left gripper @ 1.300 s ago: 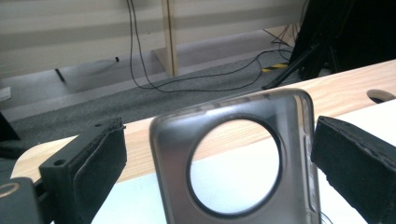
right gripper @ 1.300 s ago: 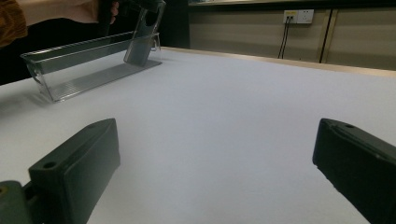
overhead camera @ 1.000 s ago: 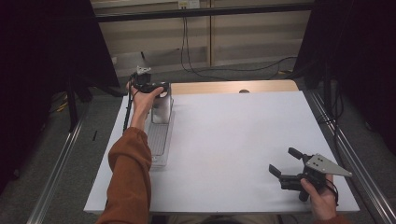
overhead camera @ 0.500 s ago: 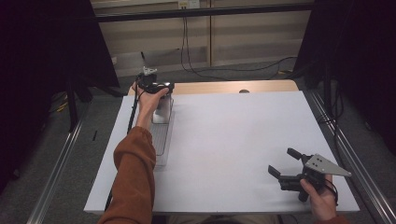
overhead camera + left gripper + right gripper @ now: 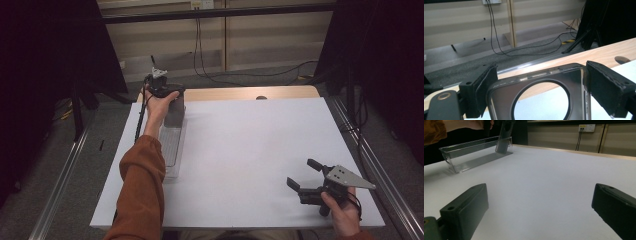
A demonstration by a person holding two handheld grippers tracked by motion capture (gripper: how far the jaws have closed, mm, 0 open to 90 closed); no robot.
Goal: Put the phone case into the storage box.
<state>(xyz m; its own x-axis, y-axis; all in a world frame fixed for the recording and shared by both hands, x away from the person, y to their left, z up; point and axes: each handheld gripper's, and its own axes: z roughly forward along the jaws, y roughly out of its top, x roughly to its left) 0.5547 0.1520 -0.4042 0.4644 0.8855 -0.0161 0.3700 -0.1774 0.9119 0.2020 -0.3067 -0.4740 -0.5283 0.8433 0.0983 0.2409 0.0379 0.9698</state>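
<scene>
phone case [image 5: 536, 85]: clear, smoky-grey tint
tray [image 5: 172, 145]: clear, ribbed floor
table [image 5: 260, 150]: white top, light wood far edge
left gripper [image 5: 539, 87]: blk pads
right gripper [image 5: 305, 175]: blk, grey plate
sleeve [image 5: 142, 185]: rust-orange

Glossy clear plastic phone case [image 5: 536, 100] between matt, rough black foam pads [image 5: 610, 90]; ribbed transparent plastic tray [image 5: 474, 155]; smooth matt white bench [image 5: 250, 150] edged in wood.

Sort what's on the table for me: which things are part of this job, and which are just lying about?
In the job:
- phone case, between the left gripper jaws
- clear tray, the case standing at its far end

Lying about:
- right gripper, open, idle over the bare white table
- cables on the floor beyond
</scene>
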